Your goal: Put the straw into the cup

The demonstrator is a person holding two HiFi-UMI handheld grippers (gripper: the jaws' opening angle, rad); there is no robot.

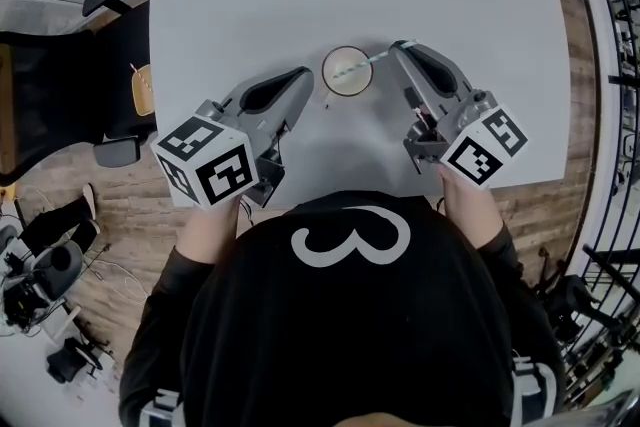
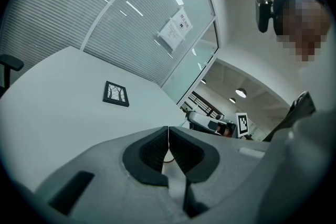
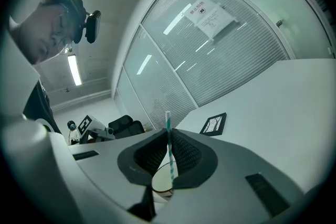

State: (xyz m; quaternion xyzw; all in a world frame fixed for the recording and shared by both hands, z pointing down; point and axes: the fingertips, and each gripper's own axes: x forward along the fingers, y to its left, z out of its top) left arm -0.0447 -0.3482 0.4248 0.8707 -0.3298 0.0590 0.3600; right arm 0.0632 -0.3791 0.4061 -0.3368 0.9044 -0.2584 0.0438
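Straw (image 1: 365, 63) clamped in our right gripper (image 1: 401, 46), its long axis slanting down-left, lower end over the mouth of the cup (image 1: 325, 77); our left gripper (image 1: 303, 73), jaws together and empty, sits just left of the cup.

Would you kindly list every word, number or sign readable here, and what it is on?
"3": white, large, lying sideways, on the person's black top.
White paper notice on the glass wall: print too small to read.
Square black-and-white markers on the left marker cube and the right marker cube: patterns, no letters.
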